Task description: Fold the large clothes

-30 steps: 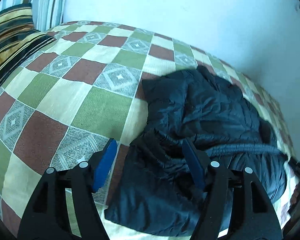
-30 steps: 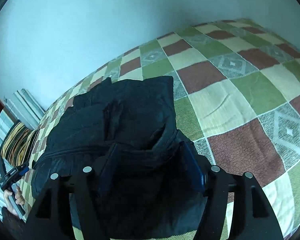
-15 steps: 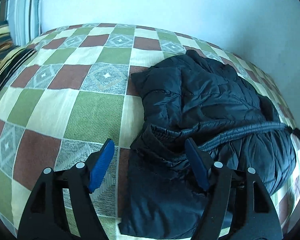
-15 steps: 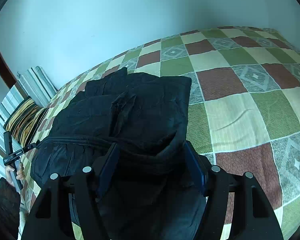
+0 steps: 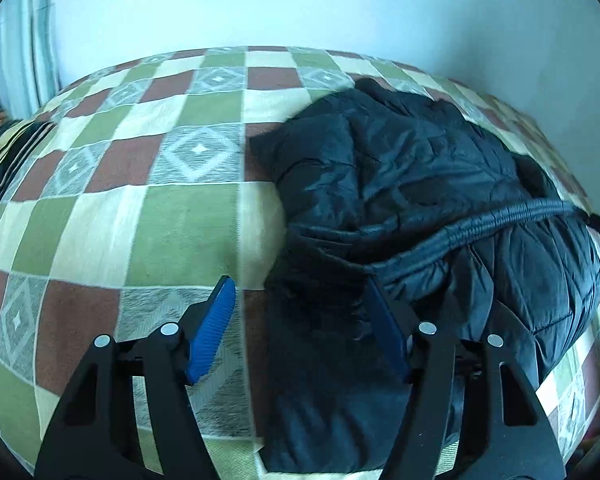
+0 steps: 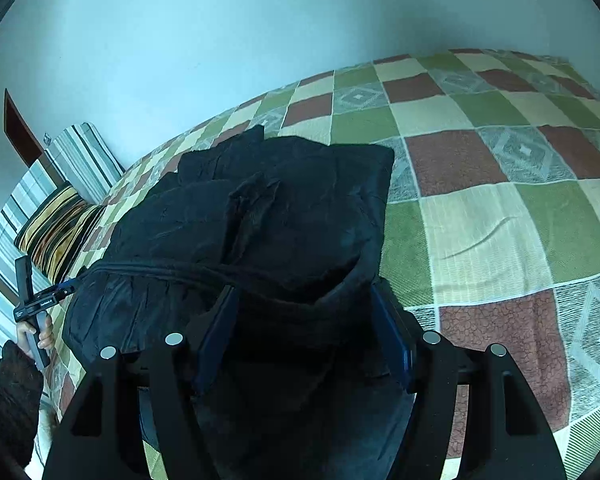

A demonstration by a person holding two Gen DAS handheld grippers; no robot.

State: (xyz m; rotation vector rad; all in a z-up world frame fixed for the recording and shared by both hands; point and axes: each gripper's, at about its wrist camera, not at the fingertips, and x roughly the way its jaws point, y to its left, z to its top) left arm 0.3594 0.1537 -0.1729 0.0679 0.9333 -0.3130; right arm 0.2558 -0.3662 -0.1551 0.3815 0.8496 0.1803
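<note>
A dark navy puffer jacket (image 5: pixel 412 184) lies folded in a bundle on the checked bed cover (image 5: pixel 139 216), with an elastic hem running across it. It also shows in the right wrist view (image 6: pixel 267 232). My left gripper (image 5: pixel 300 320) is open above the jacket's near left corner, its left pad over the cover and its right pad over the fabric. My right gripper (image 6: pixel 304 328) is open and straddles a raised fold of the jacket's near edge. The left gripper (image 6: pixel 35 300) shows small at the far left of the right wrist view.
The bed cover (image 6: pixel 500 208) runs up to a pale blue wall (image 5: pixel 300 0) at the back. Striped pillows (image 6: pixel 67 200) lie at one end of the bed. The bed edge is close on the right in the left wrist view.
Both grippers stayed open and drew back a little from the jacket. The left wrist view swung to the right, so the pillows slid out at its left edge.
</note>
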